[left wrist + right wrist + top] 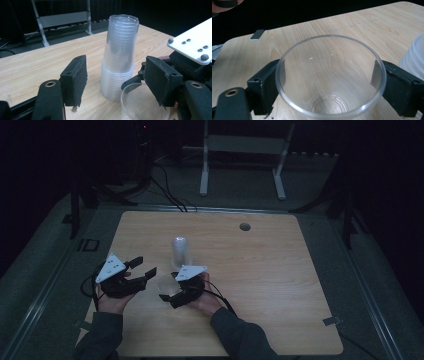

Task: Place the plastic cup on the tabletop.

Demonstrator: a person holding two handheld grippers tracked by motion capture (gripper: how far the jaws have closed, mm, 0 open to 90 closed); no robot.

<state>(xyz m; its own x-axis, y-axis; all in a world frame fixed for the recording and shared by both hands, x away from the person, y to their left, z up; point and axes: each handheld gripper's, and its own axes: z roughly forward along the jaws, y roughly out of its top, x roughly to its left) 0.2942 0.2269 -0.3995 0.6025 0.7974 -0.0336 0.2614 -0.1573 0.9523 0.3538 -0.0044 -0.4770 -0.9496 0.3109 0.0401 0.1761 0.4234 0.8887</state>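
A single clear plastic cup (330, 77) is clamped upright in the right gripper (176, 292), just beside the inverted clear cup stack (120, 57); the left gripper (142, 267) is held agape, nearer the stack.

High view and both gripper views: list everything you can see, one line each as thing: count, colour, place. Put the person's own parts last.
Table: one, light wood, centre of the high view.
Stack of cups: one stack, clear plastic, upside down on the table, just beyond the grippers.
Single cup: one, clear plastic, mouth up, between the right gripper's jaws.
Cable hole: one, dark, far side of the tabletop.
Metal stand: one, white, on the floor behind the table.
Left gripper: one, black, jaws apart, left of the single cup.
Right gripper: one, black, clamped on the single cup.
Sleeves: two, dark, bottom edge.
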